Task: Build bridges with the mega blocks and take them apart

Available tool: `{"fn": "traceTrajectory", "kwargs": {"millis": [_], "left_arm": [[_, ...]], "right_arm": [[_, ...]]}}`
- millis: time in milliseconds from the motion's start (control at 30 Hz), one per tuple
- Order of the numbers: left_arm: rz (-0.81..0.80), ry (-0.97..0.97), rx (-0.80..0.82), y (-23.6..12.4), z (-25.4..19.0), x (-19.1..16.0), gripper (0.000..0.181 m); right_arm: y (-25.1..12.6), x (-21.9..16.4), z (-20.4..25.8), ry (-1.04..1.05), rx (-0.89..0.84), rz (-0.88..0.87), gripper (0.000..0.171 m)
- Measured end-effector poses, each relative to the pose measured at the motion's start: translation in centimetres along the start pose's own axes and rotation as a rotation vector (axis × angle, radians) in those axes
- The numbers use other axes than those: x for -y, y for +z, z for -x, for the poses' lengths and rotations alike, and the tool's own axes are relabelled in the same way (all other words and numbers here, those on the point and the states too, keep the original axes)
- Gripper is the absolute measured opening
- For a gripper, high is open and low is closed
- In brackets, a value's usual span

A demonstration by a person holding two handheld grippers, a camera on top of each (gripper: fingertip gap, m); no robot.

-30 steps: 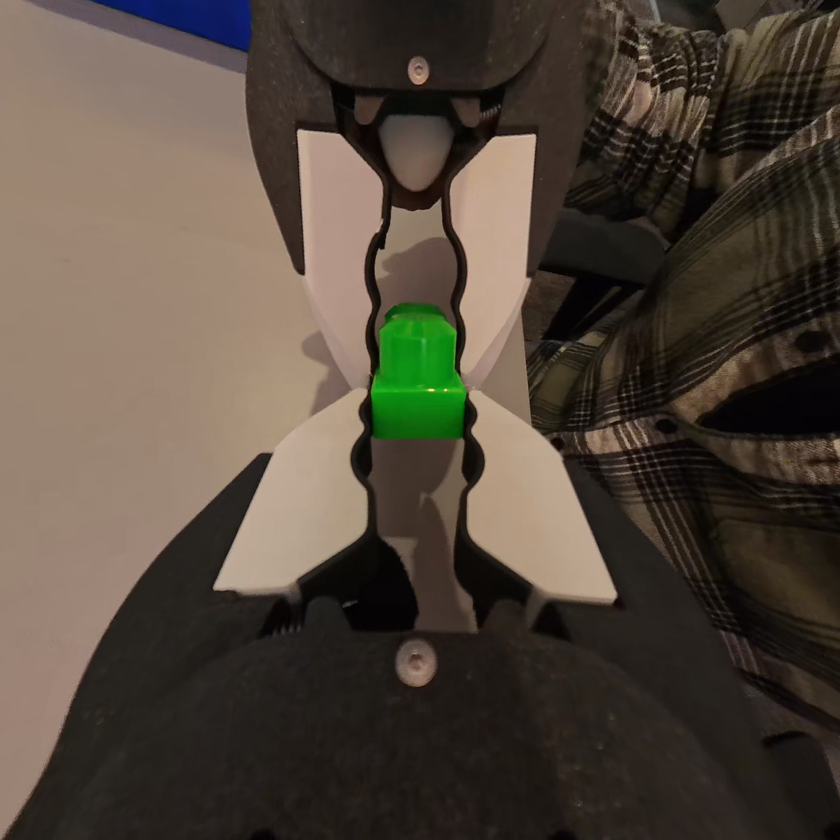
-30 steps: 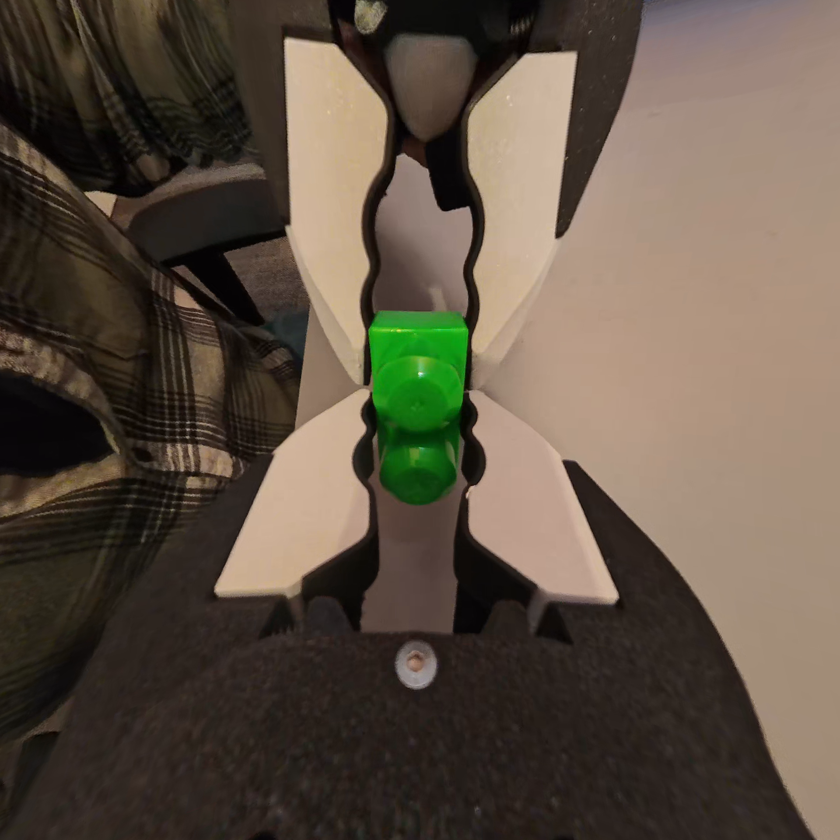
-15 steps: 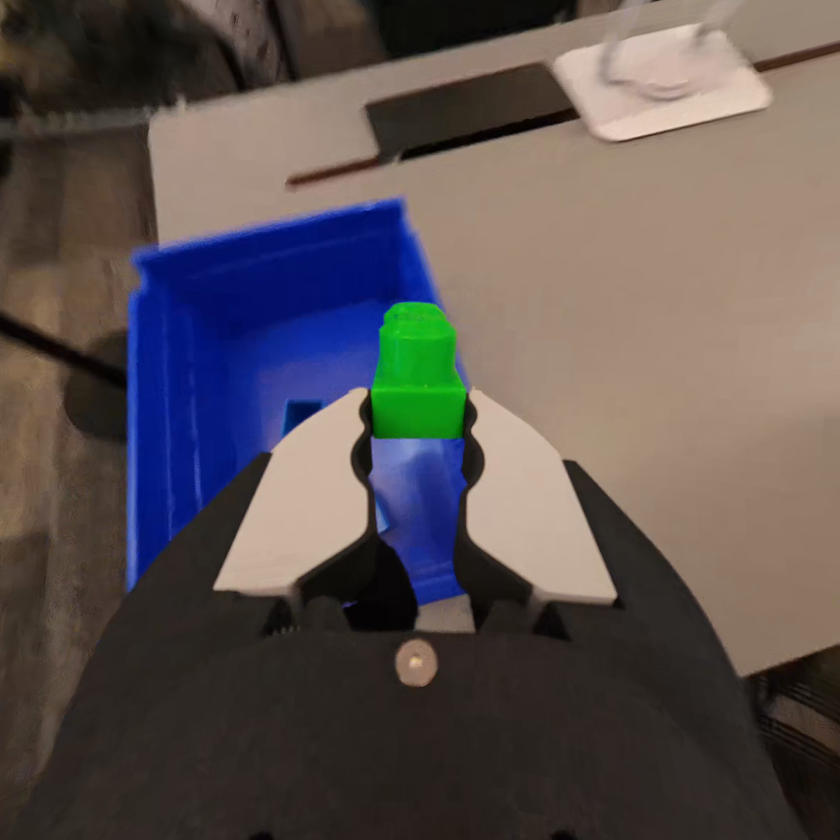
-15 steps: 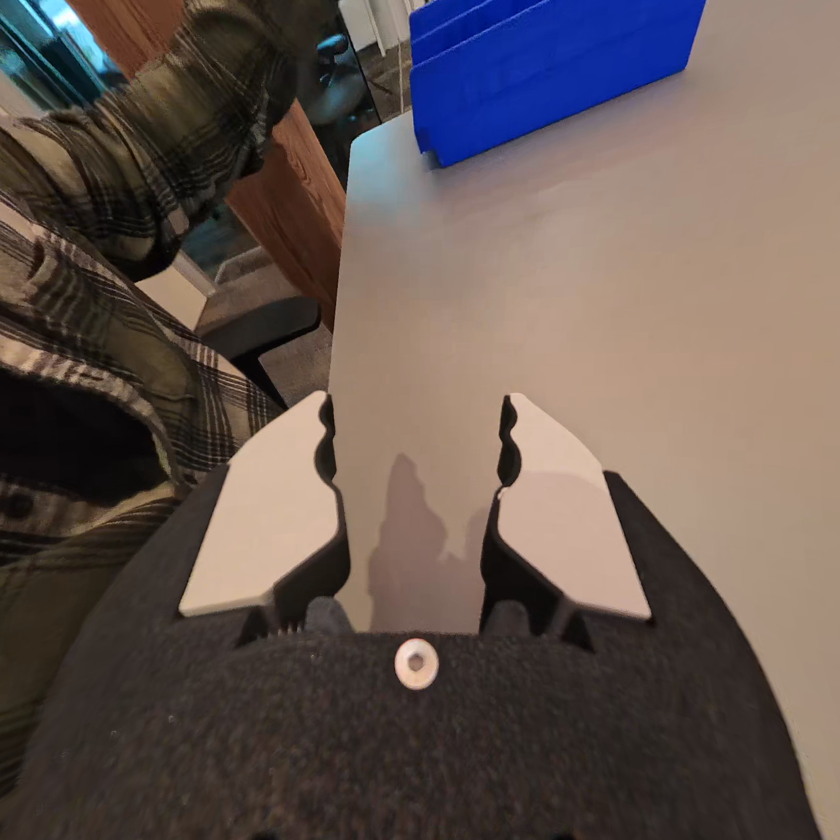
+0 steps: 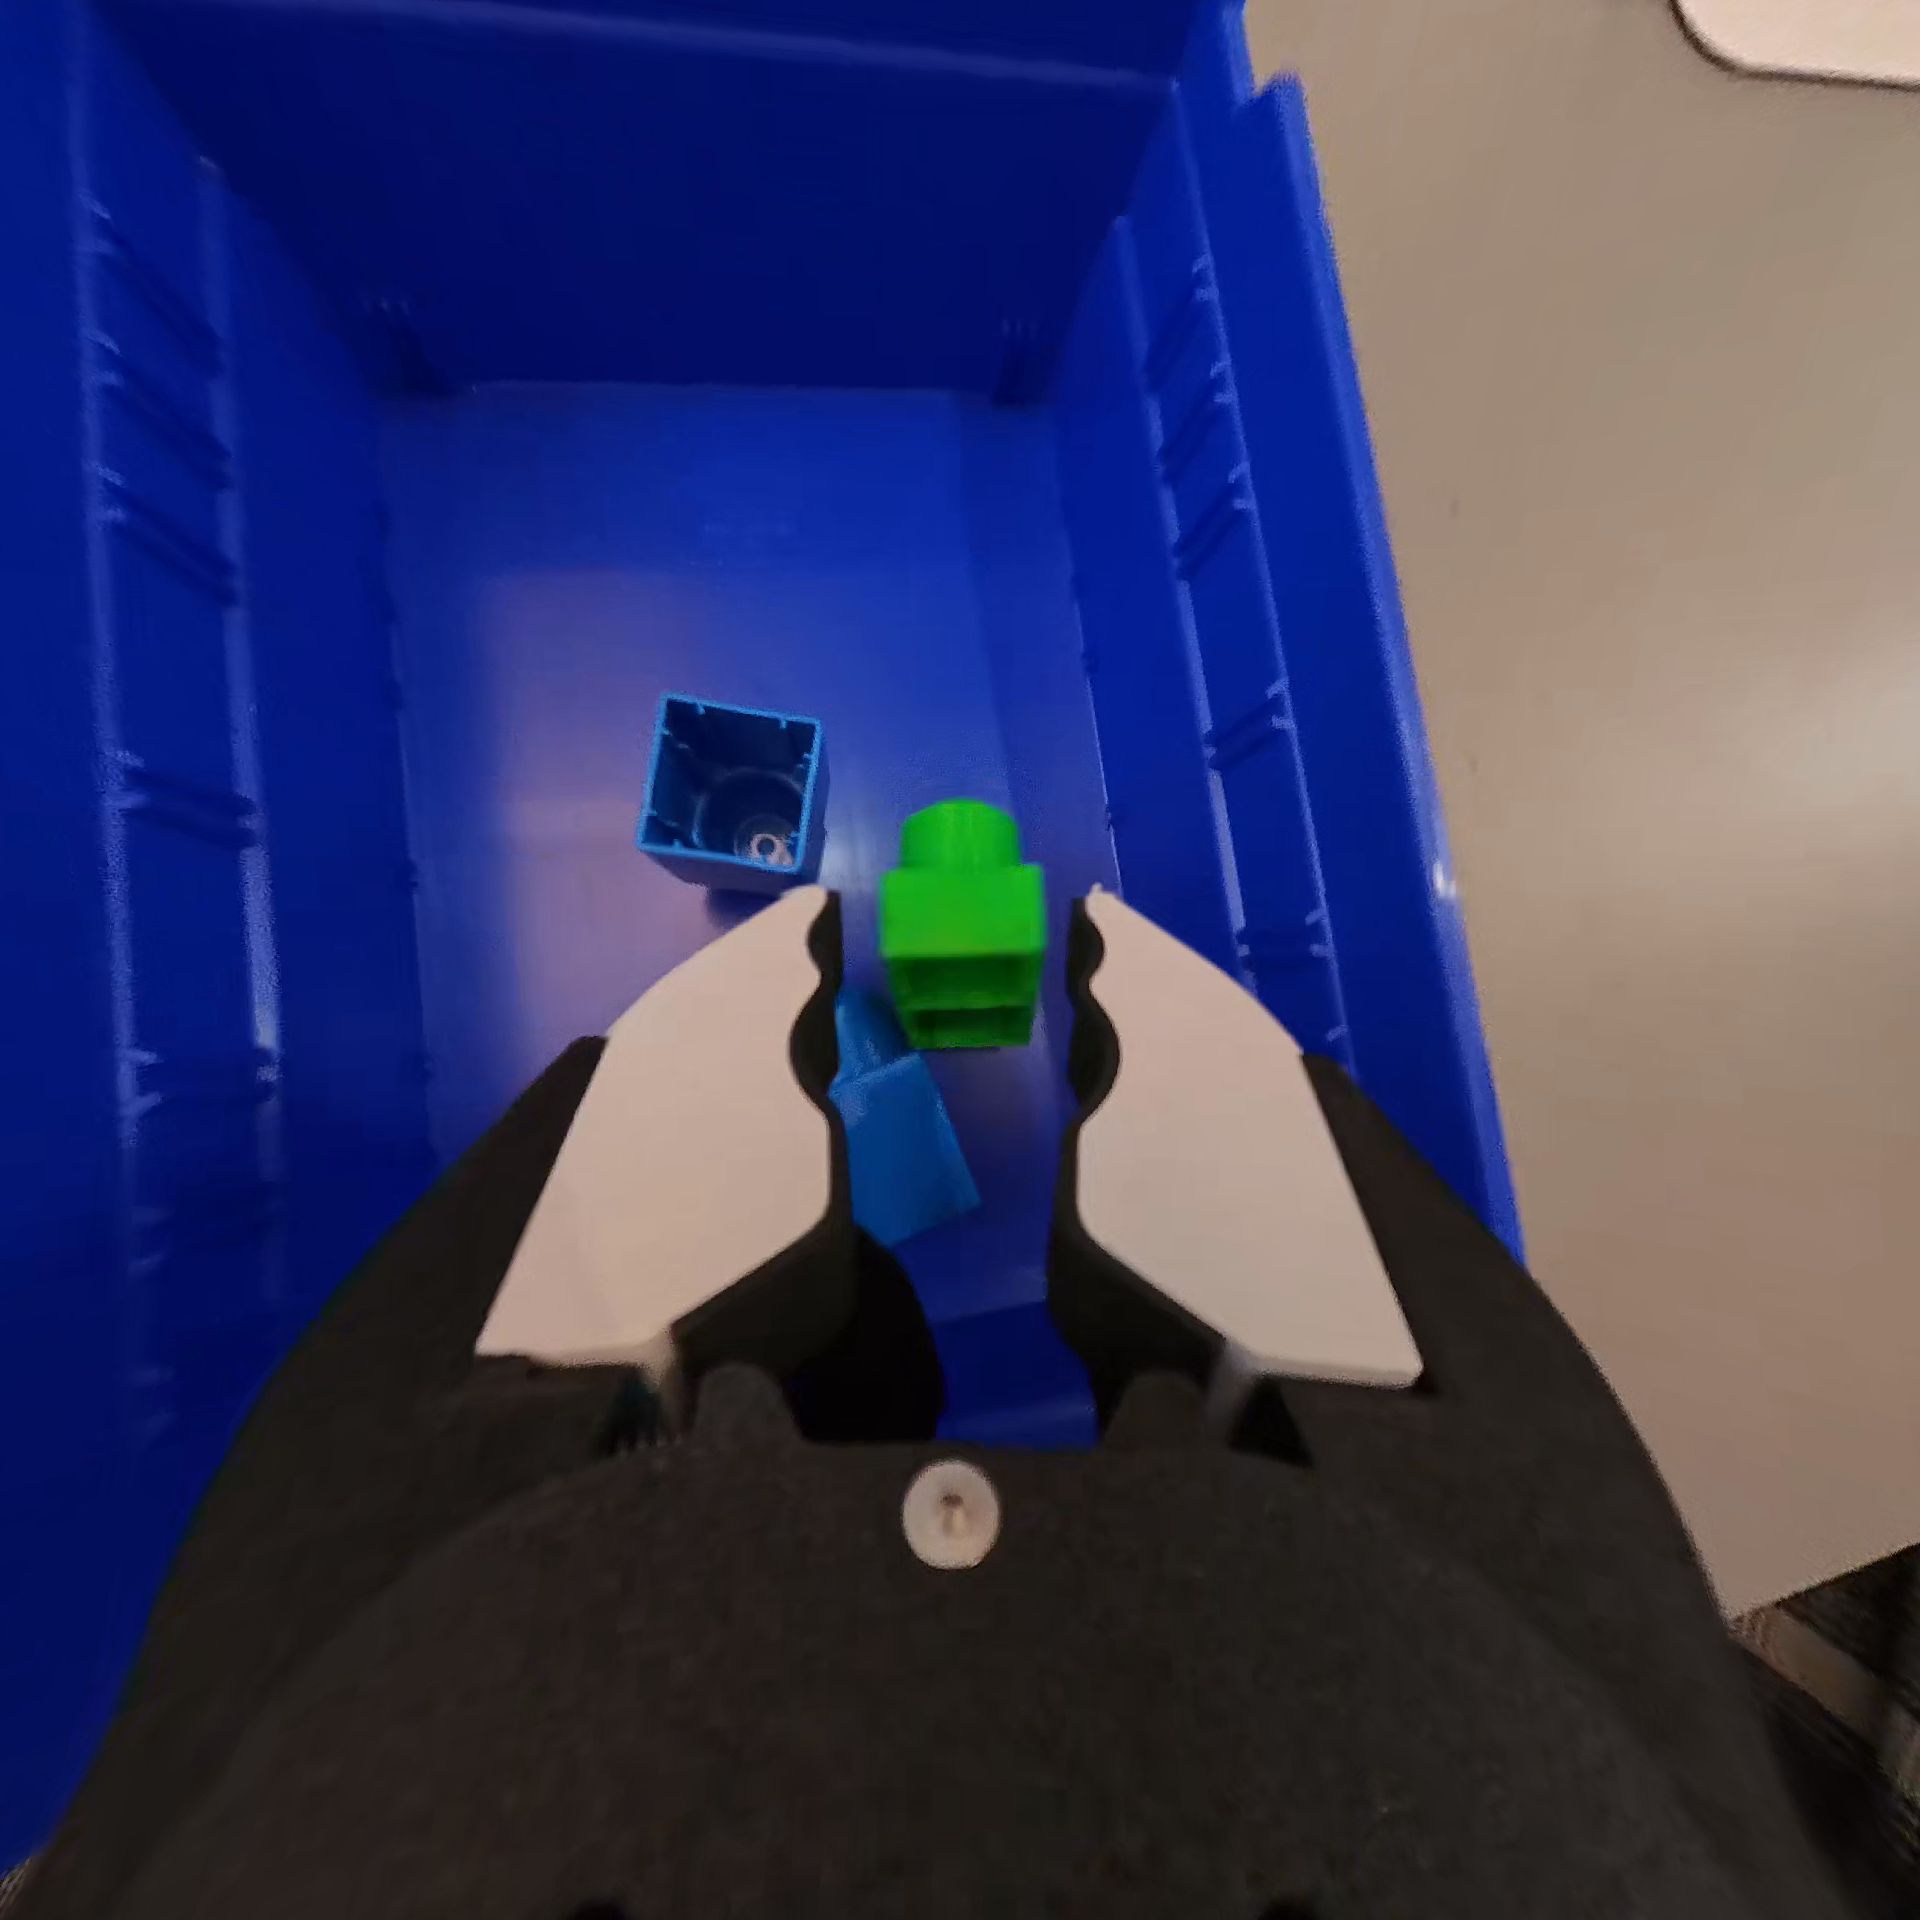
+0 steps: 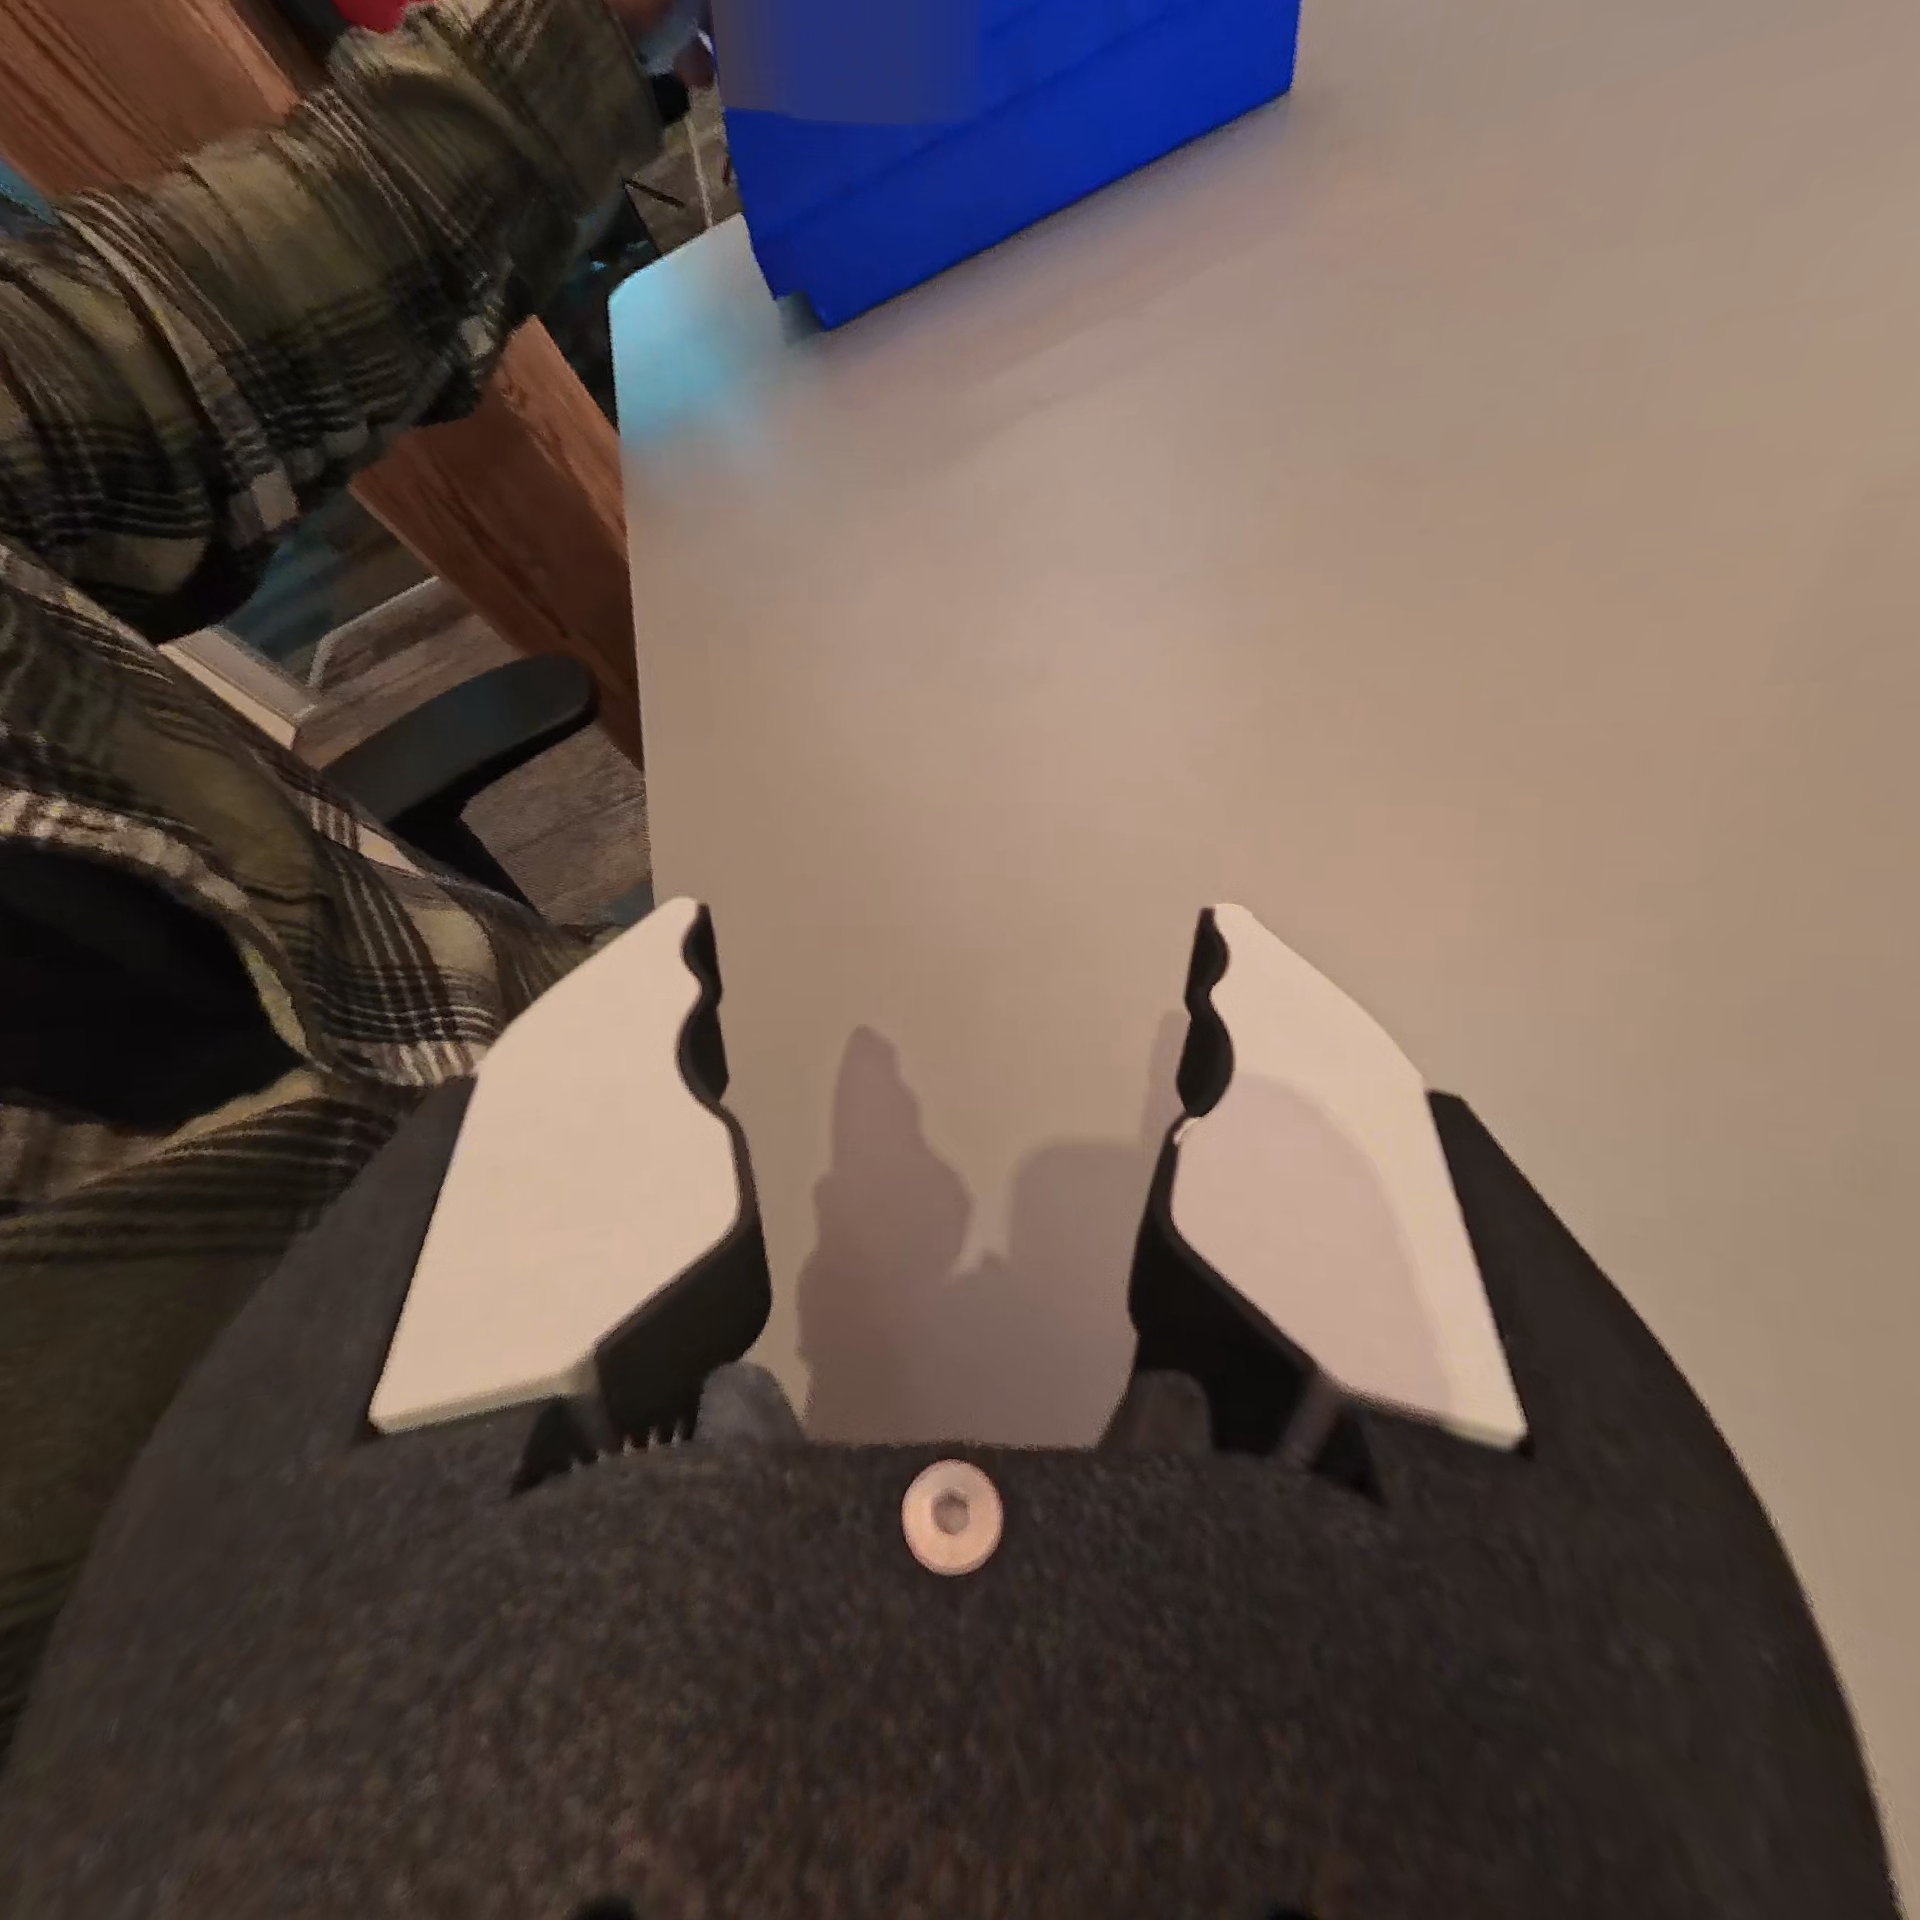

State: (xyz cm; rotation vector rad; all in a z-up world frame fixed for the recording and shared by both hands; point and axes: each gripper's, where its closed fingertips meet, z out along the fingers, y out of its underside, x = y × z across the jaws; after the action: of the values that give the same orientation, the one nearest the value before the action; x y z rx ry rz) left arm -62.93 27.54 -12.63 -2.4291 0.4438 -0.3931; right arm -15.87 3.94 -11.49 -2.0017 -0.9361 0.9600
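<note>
The green block is between the tips of the left gripper, but it touches neither finger: the jaws stand apart, with a gap on each side of it, so it looks free over the floor of the blue bin; I cannot tell if it already rests there. Its stud points away from the jaws. Just beyond the left fingertip lies a blue block with its hollow side up, and under the jaws, closer to the gripper body, lies another blue piece. The right gripper is well apart from all this, over the bare grey table; its jaws are wide apart and hold nothing, and the bin shows far ahead of them. A plaid sleeve is to their left side. No bridge stands in either view, so I judge the taking apart is near its end: the pieces are going into the bin, and little seems left.
</note>
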Motion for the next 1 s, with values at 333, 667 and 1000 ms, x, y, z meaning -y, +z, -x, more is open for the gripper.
{"fn": "traceTrajectory", "kwargs": {"millis": [333, 667, 1000], "left_arm": [[-0.514, 0.306, -0.062, -8.3, -13.6, 10.7, 0.06], [-0.492, 0.618, -0.786, 5.3, -43.0, 5.8, 0.058], [-0.526, 0.706, -0.854, 8.0, -45.1, 2.4, 0.057]], "right_arm": [[-13.0, -1.4, -3.8, -0.028, -0.296, 0.123, 0.08], [-27.6, -4.5, -14.3, -0.14, -0.521, 0.525, 0.068], [-26.5, -10.5, -20.7, -0.205, -0.358, 0.931, 0.062]]}}
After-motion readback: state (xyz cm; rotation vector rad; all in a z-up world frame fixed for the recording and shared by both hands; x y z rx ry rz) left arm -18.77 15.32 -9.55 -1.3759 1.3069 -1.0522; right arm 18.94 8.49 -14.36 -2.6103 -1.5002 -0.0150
